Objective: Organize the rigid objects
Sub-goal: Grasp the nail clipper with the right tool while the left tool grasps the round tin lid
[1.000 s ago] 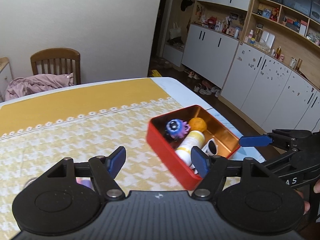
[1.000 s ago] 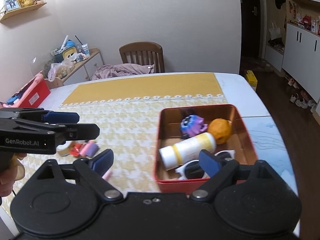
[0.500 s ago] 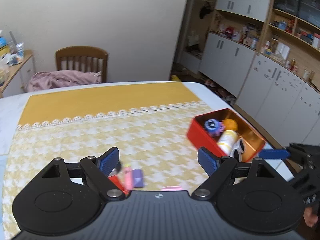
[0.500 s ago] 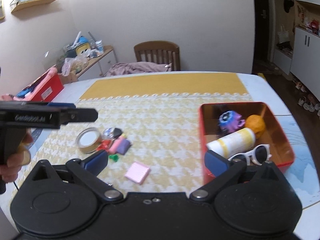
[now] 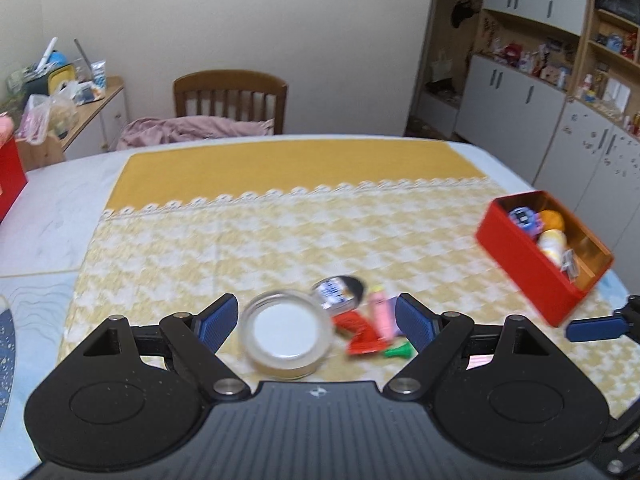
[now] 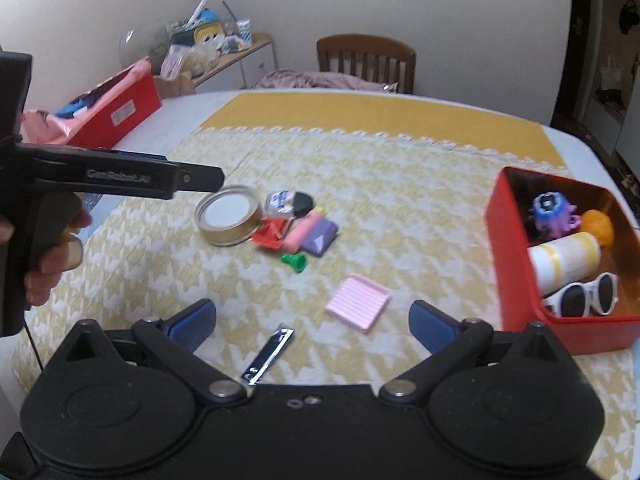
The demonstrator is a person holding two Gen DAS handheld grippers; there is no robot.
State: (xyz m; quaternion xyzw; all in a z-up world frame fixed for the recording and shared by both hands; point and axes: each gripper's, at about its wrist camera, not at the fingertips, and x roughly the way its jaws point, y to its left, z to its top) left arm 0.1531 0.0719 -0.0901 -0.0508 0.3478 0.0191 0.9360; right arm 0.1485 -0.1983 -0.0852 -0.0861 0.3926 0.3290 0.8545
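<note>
My left tongs [image 5: 316,322] are spread wide over the round lid [image 5: 287,334]. My right tongs [image 6: 312,324] are spread too, with the red box [image 6: 516,280] at 2 o'clock.

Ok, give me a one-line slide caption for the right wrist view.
Open right gripper above loose items, round tin, pink pad and nail clipper, beside a part-filled red box.

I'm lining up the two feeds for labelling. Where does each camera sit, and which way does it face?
Left wrist: on the left gripper, facing the clear round lid and small pile; the right gripper's blue tip shows at the right edge.
Right wrist: on the right gripper, facing the pink pad; the left gripper and hand show.
Shared: red tin, lid, chair.
</note>
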